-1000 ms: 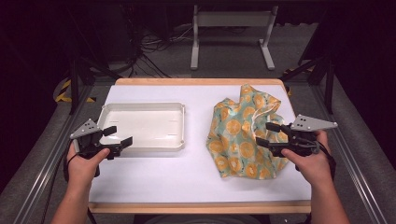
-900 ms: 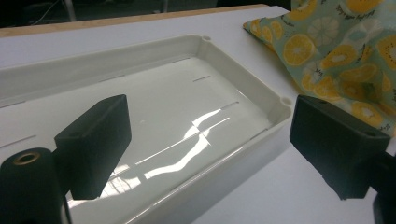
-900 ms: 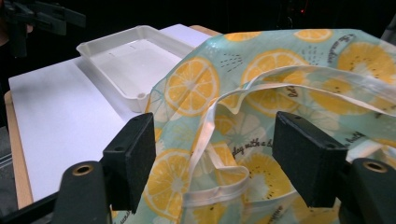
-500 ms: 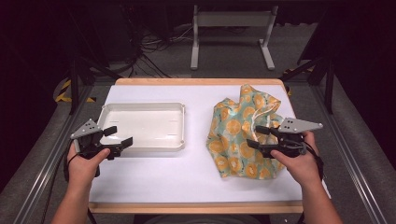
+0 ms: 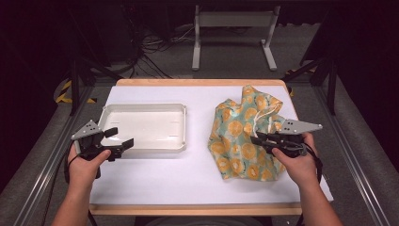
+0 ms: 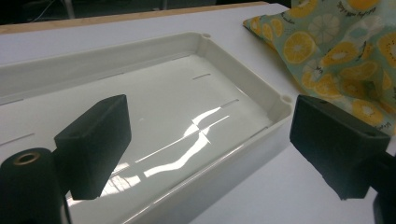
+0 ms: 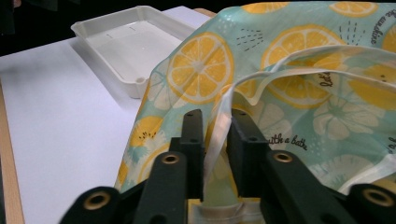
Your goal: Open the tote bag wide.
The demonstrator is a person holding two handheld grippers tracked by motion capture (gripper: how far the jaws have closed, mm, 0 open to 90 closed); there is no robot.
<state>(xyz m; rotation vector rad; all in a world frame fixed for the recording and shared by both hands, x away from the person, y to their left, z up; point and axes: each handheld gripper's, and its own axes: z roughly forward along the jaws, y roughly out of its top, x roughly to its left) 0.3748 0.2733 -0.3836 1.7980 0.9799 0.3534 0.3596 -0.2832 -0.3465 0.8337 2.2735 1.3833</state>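
High view: citrus-print cloth [image 5: 244, 136] crumpled, long axis near-far, R gripper [image 5: 256, 139] clamping its strap.

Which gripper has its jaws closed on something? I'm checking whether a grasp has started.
The right gripper: its jaws have just been closing and pinch the bag's white strap. The left gripper hangs open over the tray.

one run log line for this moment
right hand-held gripper: just closed on white strap of lemon-print cloth | left hand-held gripper: open over white tray
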